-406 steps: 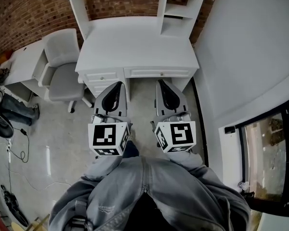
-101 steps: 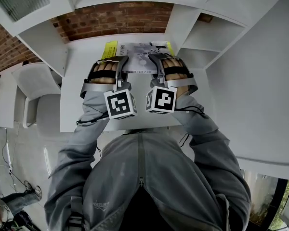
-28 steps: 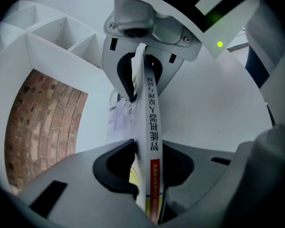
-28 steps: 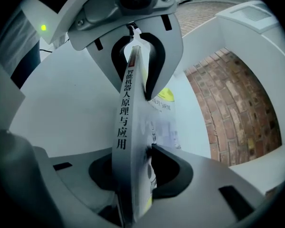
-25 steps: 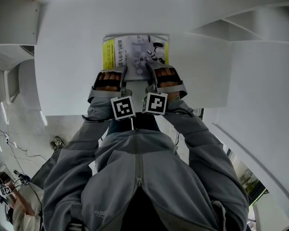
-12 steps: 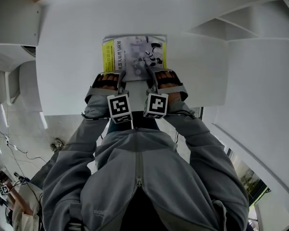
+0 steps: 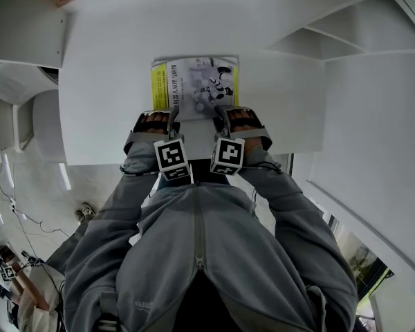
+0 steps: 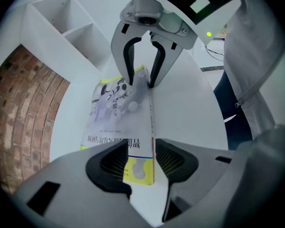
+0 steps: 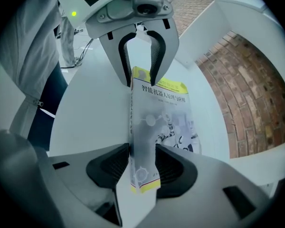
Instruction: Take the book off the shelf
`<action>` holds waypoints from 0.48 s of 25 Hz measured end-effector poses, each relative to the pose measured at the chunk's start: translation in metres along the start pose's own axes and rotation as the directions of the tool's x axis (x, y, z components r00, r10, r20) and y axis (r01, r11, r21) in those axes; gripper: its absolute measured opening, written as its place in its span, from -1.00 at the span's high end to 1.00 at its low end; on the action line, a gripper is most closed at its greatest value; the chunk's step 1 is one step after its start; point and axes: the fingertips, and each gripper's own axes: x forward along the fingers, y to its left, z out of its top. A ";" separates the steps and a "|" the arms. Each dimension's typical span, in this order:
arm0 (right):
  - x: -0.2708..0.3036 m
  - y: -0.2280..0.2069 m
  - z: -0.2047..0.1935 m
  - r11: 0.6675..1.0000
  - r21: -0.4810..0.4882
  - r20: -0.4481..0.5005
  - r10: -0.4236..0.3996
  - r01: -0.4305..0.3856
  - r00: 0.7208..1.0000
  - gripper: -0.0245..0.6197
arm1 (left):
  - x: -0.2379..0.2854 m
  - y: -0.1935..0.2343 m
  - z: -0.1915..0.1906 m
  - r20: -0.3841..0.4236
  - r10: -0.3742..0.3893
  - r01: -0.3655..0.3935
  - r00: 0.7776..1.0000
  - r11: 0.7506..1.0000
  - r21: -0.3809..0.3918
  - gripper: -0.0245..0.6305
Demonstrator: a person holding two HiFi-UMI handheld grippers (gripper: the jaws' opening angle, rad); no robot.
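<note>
Across the upper half of the head view spreads a broad white desktop (image 7: 104, 81), while a person's grey zip jacket (image 7: 200, 254) fills the lower half. At centre frame, a thin paperback book with a grey-and-yellow cover (image 7: 194, 85) lies flat on the desktop. Just below it, the left gripper (image 7: 172, 116) stands wide open, the book's near edge loose between its pads. The right gripper (image 7: 223, 116) has its jaws opening around that same edge.
</note>
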 end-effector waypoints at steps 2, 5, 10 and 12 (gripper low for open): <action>-0.006 -0.003 0.002 1.000 0.017 0.005 -0.005 0.005 1.000 0.35 | -0.004 -0.001 -0.001 -0.001 -0.004 0.004 1.000 1.000 -0.002 0.36; -0.016 -0.010 0.004 0.999 0.047 0.014 -0.029 0.029 0.999 0.35 | -0.011 0.003 0.001 0.017 0.015 -0.015 1.000 1.000 -0.024 0.37; -0.043 -0.029 0.004 0.986 0.149 0.013 -0.072 0.069 0.997 0.35 | -0.032 0.027 0.010 0.080 0.102 -0.092 0.992 0.987 -0.130 0.56; -0.058 -0.042 0.006 0.967 0.232 0.030 -0.114 0.104 0.993 0.36 | -0.043 0.039 0.013 0.094 0.156 -0.140 0.983 0.978 -0.155 0.70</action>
